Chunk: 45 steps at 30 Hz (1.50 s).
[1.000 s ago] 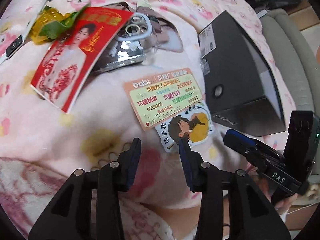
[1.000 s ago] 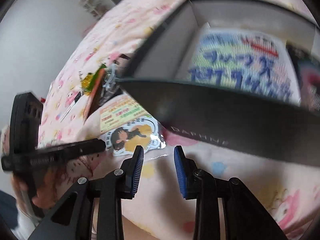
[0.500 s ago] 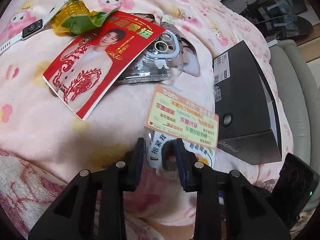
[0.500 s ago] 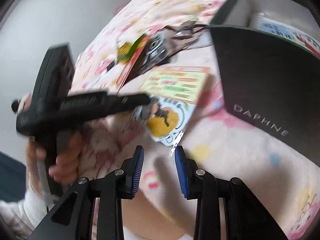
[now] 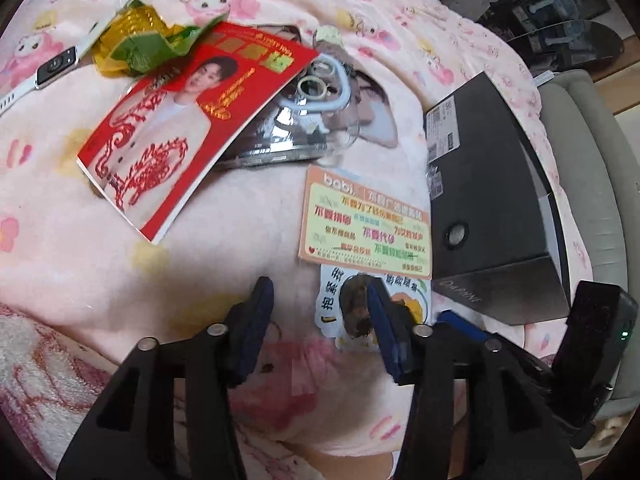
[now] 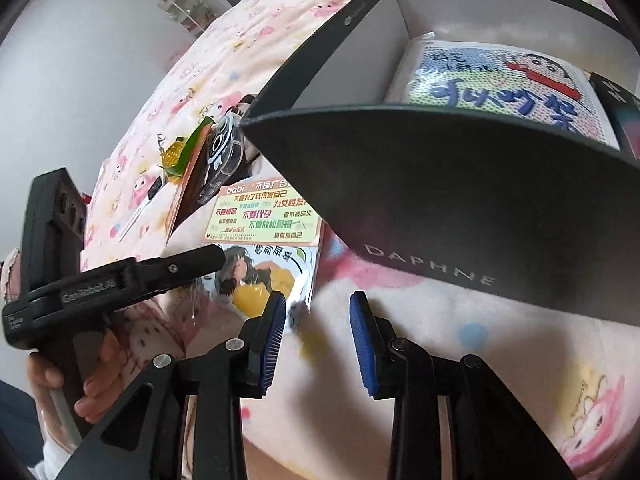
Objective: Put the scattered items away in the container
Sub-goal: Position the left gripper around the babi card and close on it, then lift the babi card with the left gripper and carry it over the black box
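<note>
Glossy and thin, the sticker (image 5: 376, 312) with a cartoon figure lies flat on the pink blanket (image 5: 80, 264), its top edge tucked just under the orange card (image 5: 366, 226) and the black box (image 5: 492, 200) close beside it. The left gripper (image 5: 320, 316) hangs over the sticker's left part; its jaws have just been opening, and they now stand spread with one of the fingers (image 5: 382, 320) over the printed figure and the other over bare blanket, pinching nothing. A flat sheet on soft fleece is hard to catch from above, so it probably pays to press one pad at the free lower edge, let the blanket give, and close on that edge rather than on the middle, keeping clear of the card so only one piece lifts. The right gripper (image 6: 318, 338) waits near the sticker's corner by the box wall, its fingers apart and empty. The box stands open on the blanket; inside lies a flat packet (image 6: 496, 84) with a cartoon boy and blue lettering, and a dark item at the far right, mostly cut off. Further out, a red card (image 5: 188, 120) rests over a clear phone case (image 5: 308, 120), with a green-and-gold wrapper (image 5: 140, 40) and a white watch (image 5: 56, 68) beyond.
</note>
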{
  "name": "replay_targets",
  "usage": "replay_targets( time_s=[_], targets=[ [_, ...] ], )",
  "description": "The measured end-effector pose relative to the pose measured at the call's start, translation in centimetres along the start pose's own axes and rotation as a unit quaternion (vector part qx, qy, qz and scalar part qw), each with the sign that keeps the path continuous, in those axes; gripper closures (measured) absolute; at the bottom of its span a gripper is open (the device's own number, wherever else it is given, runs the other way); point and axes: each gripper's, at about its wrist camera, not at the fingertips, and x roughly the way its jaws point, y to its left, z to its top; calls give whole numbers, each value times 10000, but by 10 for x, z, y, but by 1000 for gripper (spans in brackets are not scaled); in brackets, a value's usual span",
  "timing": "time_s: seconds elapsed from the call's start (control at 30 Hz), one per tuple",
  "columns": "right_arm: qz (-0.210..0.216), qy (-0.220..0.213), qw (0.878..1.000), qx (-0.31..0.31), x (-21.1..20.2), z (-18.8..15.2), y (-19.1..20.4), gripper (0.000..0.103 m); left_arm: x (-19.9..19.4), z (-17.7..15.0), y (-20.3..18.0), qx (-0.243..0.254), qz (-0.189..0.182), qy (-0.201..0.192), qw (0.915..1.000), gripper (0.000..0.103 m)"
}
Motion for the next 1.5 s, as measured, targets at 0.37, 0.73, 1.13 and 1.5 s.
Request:
replay_targets(
  time_s=[0.37, 0.73, 1.13, 1.5],
  targets=[
    [730, 430, 9952, -499, -2, -13, 24, 73, 3, 2, 2, -51, -296, 158, 9994, 70],
    [416, 20, 9991, 123, 23, 3, 14, 74, 3, -7, -17, 577, -148, 226, 9980, 75],
    [810, -1201, 9888, -361, -97, 13, 45, 77, -97, -11, -110, 1464, -522, -952, 9832, 77],
    [179, -1789, 9831, 333, -162, 59, -73, 77, -8, 35, -230, 1994, -1118, -244, 9732, 77]
  ],
)
